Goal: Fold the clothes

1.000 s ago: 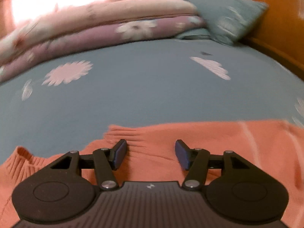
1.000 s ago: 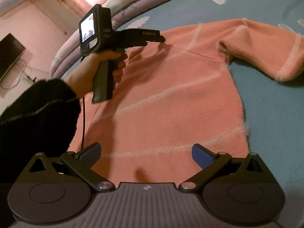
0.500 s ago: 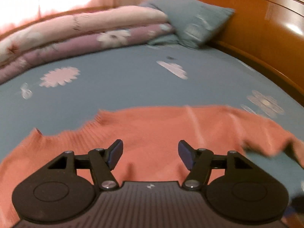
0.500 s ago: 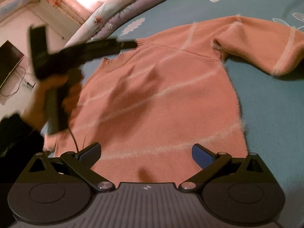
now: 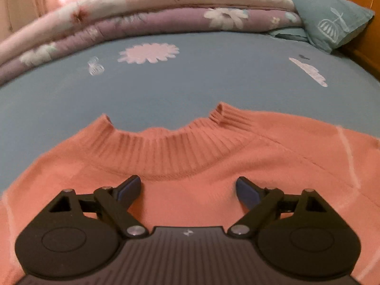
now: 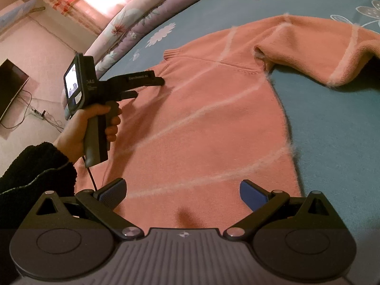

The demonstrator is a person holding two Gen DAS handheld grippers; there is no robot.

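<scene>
Orange sweater (image 5: 213,166) lies flat under our left gripper (image 5: 188,190), jaws opening, and right gripper (image 6: 181,193), jaws wide; neither holds anything.

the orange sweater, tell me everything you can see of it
The sweater is an orange knit with thin pale stripes and a ribbed collar. It lies flat on the blue bed sheet, unfolded. One sleeve is bent on the sheet. Nothing grips it; both grippers hang above it.

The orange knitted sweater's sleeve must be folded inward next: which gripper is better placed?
Probably the right gripper: the sleeve lies on its side, while the left gripper, jaws opening, hangs near the ribbed collar.
</scene>
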